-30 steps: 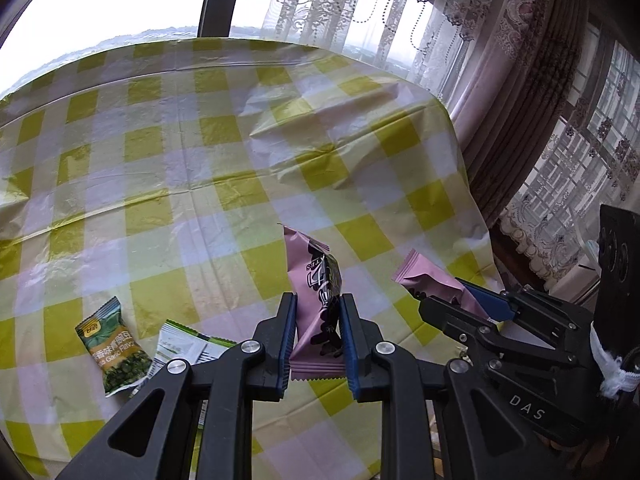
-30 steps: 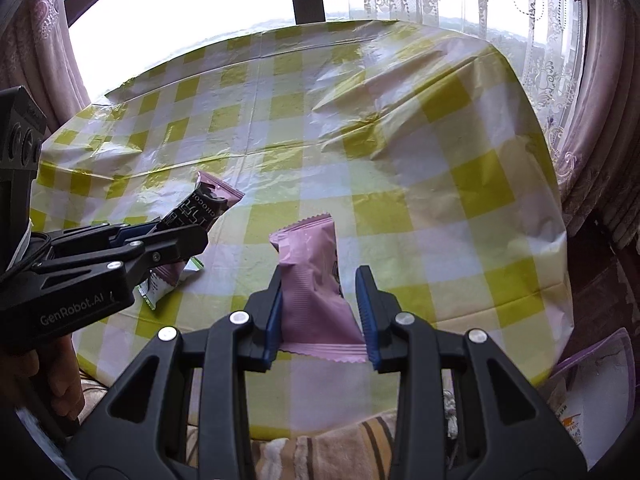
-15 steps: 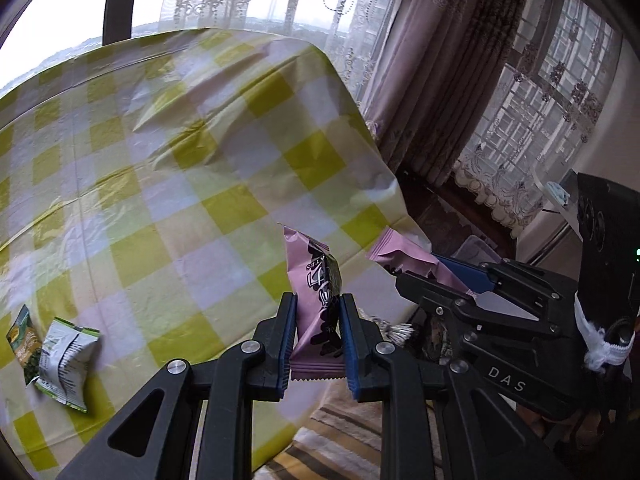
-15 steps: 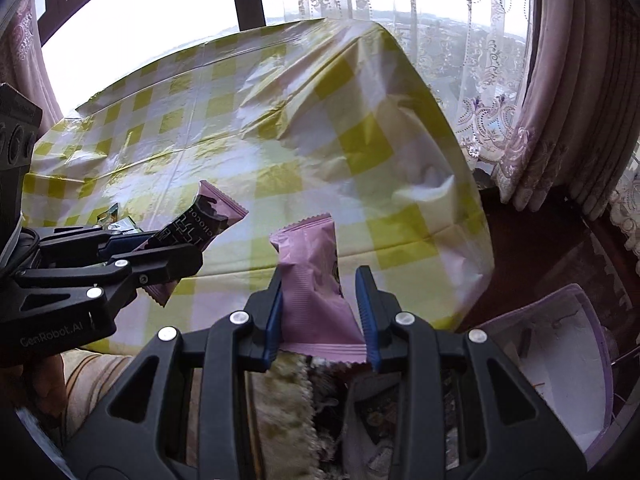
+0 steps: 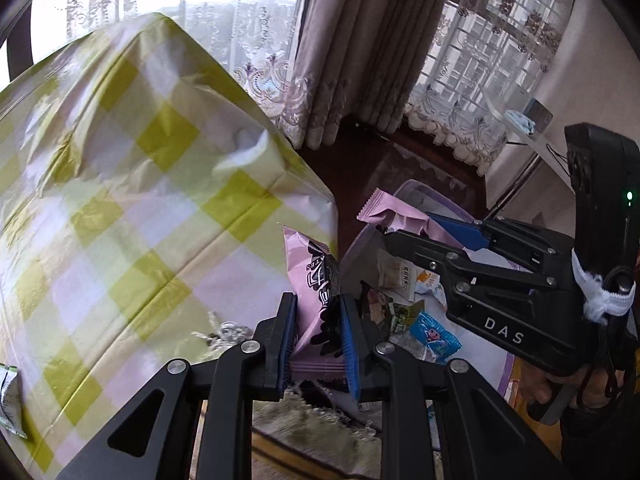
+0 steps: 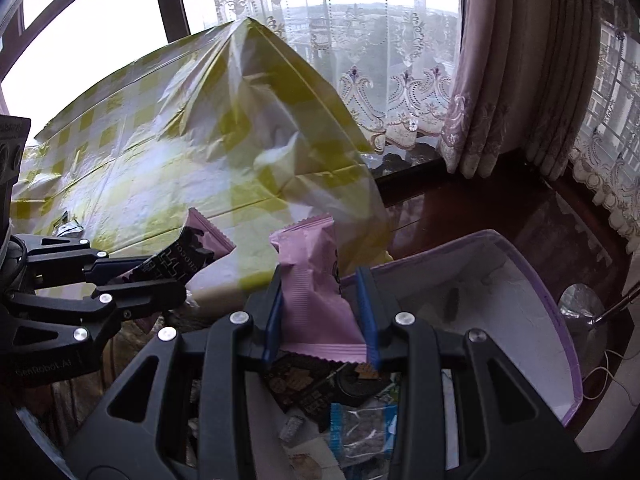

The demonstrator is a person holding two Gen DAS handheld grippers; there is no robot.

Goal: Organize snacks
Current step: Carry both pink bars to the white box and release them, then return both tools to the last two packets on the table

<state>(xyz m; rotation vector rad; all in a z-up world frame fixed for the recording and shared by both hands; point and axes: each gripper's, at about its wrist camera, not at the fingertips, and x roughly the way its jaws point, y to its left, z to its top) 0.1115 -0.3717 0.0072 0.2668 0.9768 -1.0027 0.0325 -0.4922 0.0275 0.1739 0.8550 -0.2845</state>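
My left gripper (image 5: 318, 316) is shut on a pink snack packet with black lettering (image 5: 310, 280), held upright past the table's right edge. My right gripper (image 6: 322, 304) is shut on a plain pink snack packet (image 6: 314, 276), which hangs over a white bin with a purple rim (image 6: 560, 320). The bin holds several snack packets (image 6: 360, 428). In the left wrist view the right gripper (image 5: 390, 236) with its pink packet (image 5: 394, 214) hovers above that bin (image 5: 404, 192). In the right wrist view the left gripper (image 6: 182, 280) and its lettered packet (image 6: 184, 258) sit at the left.
The table with a yellow and white checked cloth (image 5: 132, 216) fills the left. A green and white packet (image 5: 8, 400) lies at its near left edge. Curtains (image 5: 352, 48) and a dark floor (image 6: 500, 208) lie behind the bin. A hand (image 5: 548, 392) grips the right tool.
Both grippers have swung to the right, off the tabletop and over the bin beside the table, each still holding its pink packet. The green packets slid out to the left edge of view.
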